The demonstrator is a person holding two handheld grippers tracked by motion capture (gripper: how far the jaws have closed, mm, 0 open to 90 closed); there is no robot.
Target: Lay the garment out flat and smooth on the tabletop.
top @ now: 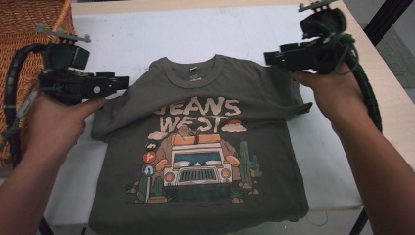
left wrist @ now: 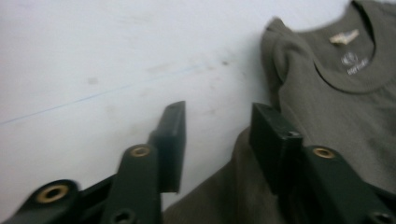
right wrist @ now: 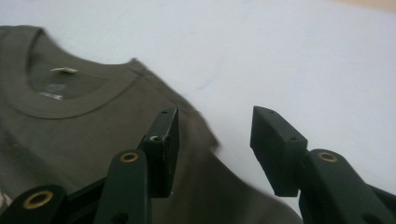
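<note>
An olive-green T-shirt (top: 195, 147) lies flat and face up on the white table (top: 137, 39), its print showing a jeep, cacti and the words "JEANS WEST". My left gripper (top: 125, 83) hovers just above the shirt's left shoulder, held in a hand. In the left gripper view its jaws (left wrist: 217, 121) stand open over the shoulder edge of the shirt (left wrist: 336, 107) with nothing between them. My right gripper (top: 268, 58) hangs over the right shoulder. Seen from the right gripper (right wrist: 215, 126), the jaws are open above the shirt (right wrist: 84, 135), gripping no cloth.
A wicker chair (top: 24, 29) stands beyond the table's left edge. The table's wooden rim (top: 391, 93) runs along the right side. Bare white tabletop lies behind the collar and to both sides of the shirt. The shirt's hem reaches the front edge.
</note>
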